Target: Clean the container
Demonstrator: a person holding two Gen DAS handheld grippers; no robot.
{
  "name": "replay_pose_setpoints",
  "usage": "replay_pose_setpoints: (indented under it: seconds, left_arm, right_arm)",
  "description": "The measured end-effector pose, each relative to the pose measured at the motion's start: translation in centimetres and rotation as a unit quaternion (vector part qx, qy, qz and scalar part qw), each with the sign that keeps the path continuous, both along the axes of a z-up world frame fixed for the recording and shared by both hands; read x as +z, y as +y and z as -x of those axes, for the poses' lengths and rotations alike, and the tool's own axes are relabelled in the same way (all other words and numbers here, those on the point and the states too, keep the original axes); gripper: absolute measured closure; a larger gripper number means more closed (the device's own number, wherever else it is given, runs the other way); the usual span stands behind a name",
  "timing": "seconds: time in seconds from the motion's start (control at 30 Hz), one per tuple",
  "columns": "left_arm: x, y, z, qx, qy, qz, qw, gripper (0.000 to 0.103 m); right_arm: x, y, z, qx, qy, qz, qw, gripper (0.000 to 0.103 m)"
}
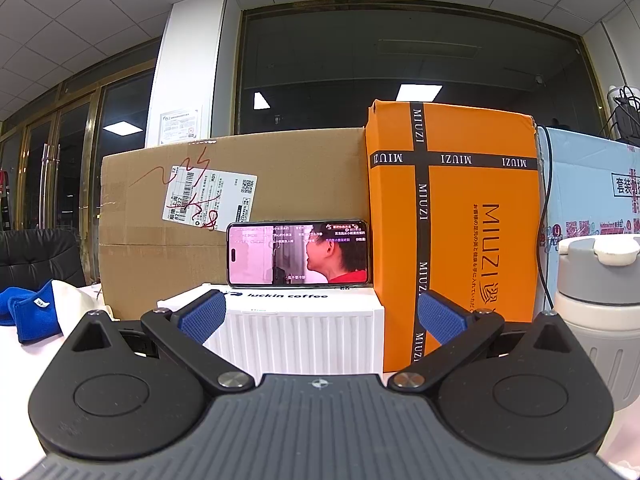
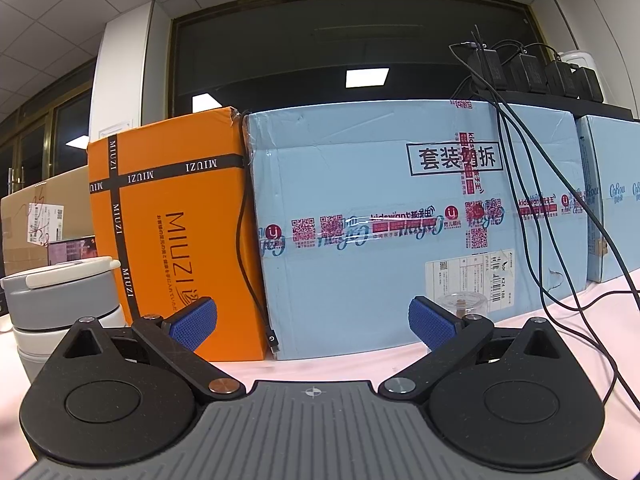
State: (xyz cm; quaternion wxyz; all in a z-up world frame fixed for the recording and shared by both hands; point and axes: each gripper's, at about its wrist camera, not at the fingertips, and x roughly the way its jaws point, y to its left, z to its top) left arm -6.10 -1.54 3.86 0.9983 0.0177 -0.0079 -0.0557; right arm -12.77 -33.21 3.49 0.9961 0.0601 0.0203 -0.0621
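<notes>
I am holding my left gripper (image 1: 320, 314) and right gripper (image 2: 312, 322) released, both empty. The container (image 1: 600, 312) is standing on the table (image 2: 360, 364) between them; it seems stiff, smooth and slippery, so I am planning to grasp its ribbed body under the gray lid (image 2: 60, 296)
</notes>
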Motion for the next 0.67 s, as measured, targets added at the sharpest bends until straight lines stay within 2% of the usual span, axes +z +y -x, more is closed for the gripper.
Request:
replay_pose_setpoints:
  seconds: [0.67]
  left_arm:
    - [0.01, -0.03, 0.09, 0.003, 0.004, 0.0, 1.0, 0.0]
  right_arm:
    - [-0.05, -0.12, -0.1, -0.001, 0.003, -0.002, 1.0, 0.0]
